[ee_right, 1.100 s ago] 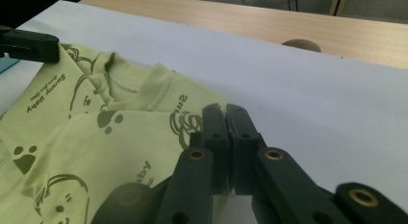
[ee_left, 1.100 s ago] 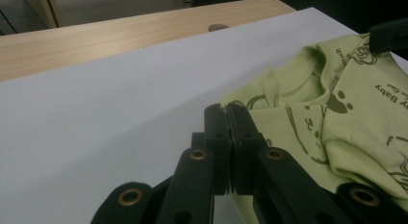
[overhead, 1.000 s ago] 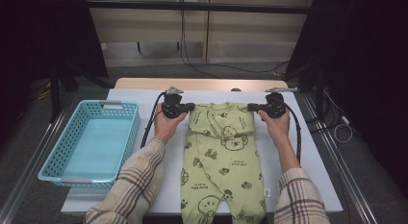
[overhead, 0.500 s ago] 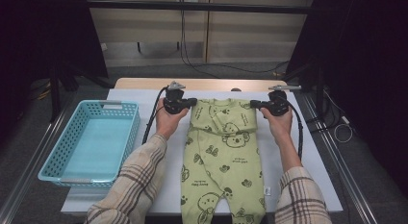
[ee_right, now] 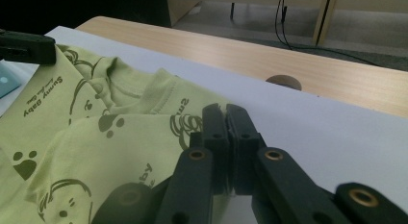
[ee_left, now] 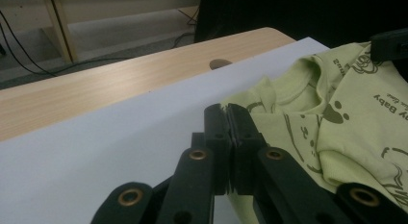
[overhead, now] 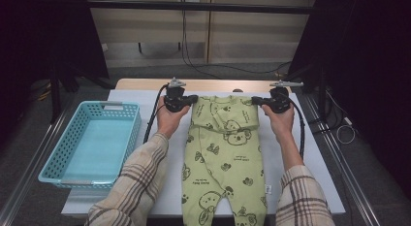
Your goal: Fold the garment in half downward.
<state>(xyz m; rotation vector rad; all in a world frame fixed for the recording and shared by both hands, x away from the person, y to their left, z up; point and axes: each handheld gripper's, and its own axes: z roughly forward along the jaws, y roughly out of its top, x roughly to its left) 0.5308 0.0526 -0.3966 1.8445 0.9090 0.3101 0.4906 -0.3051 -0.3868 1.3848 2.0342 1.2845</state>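
sleeves: plaid, coming in from 6 o'clock of the high view, one either side of the garment
romper (overhead: 224,158): light green baby one-piece with bear print, flat on the white sheet (overhead: 315,158), legs toward 6 o'clock, neck toward 12, feet reaching the sheet's near edge
basket (overhead: 53,158): light blue plastic, at 9 o'clock of the romper, well apart from it
left gripper (overhead: 193,99): jaws clenched on the romper's left shoulder edge; left gripper view (ee_left: 227,111) shows the pads pressed together with green fabric at the tips
right gripper (overhead: 256,101): jaws clenched on the right shoulder edge; right gripper view (ee_right: 225,111) shows the pads tight together over the cloth
table (overhead: 218,84): bare wood strip at 12 o'clock, past the sheet, with a round hole
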